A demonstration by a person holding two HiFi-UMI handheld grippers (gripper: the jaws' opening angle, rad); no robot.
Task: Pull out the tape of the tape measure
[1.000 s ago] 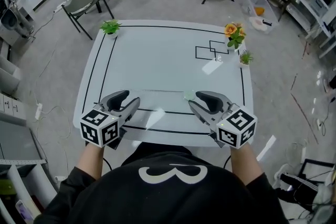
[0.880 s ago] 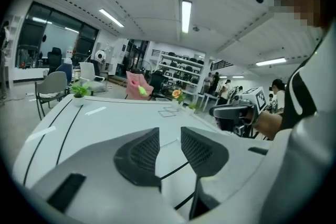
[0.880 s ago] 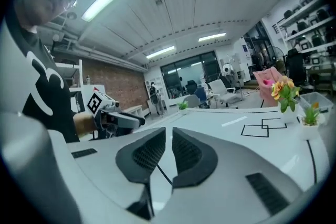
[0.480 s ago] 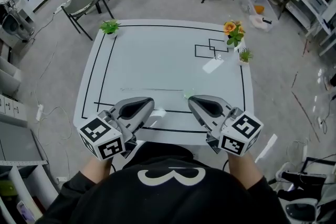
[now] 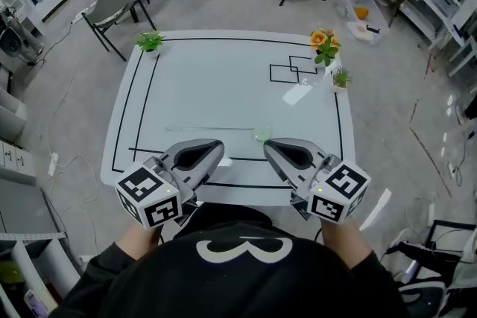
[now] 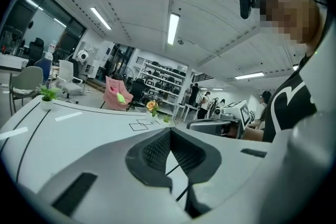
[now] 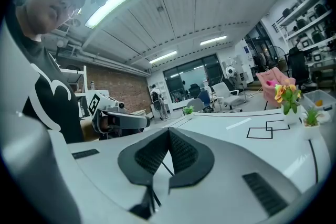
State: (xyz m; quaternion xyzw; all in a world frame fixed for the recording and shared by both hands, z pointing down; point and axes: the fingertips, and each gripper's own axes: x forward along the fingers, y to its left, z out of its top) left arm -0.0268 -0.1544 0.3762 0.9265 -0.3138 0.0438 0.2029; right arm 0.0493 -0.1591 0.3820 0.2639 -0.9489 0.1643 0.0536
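Observation:
A small pale green tape measure (image 5: pixel 262 134) lies on the white table (image 5: pixel 223 86), near its front. A thin strip of tape (image 5: pixel 212 129) runs left from it, flat on the top. My left gripper (image 5: pixel 220 148) is over the front edge, its tip just in front of the strip, jaws shut and empty. My right gripper (image 5: pixel 267 146) points in from the right with its tip just in front of the tape measure, also shut on nothing. The left gripper (image 6: pixel 169 131) and right gripper (image 7: pixel 168 131) views each show pads pressed together with nothing between.
Black lines mark a border on the table. A green potted plant (image 5: pixel 149 42) stands at the far left corner. An orange flower (image 5: pixel 323 45) and a small green plant (image 5: pixel 340 77) stand at the far right. Chairs stand on the floor beyond.
Both grippers went from open to shut, empty. The left gripper swung its tip inward to the right. The right gripper shifted slightly left.

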